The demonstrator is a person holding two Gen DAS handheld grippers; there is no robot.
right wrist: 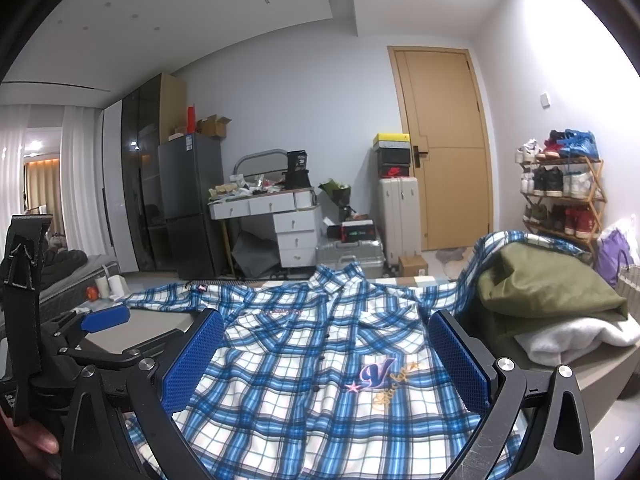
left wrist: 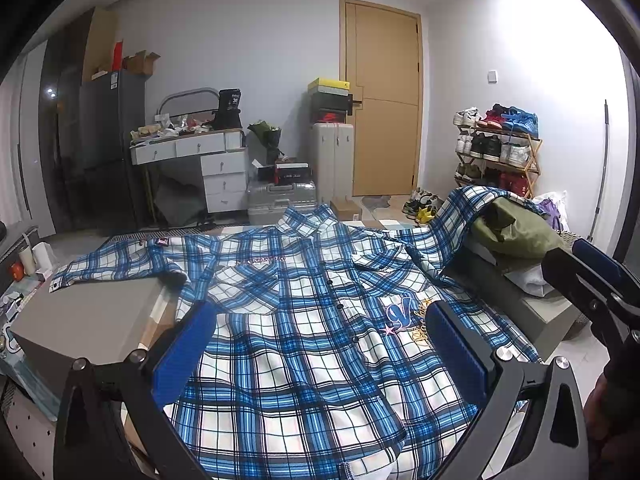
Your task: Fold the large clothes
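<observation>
Lying buttoned and front-up across the grey desk, the blue plaid shirt drapes one sleeve over the folded olive garment. Both the left gripper and right gripper hover above it, fingers spread wide, holding nothing.

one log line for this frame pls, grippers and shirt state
left gripper open, above shirt | right gripper open, above shirt | plaid shirt spread flat, buttoned, unfolded | one sleeve draped over clothes pile

shirt hem cut off btm edge; chest script unreadable.
</observation>
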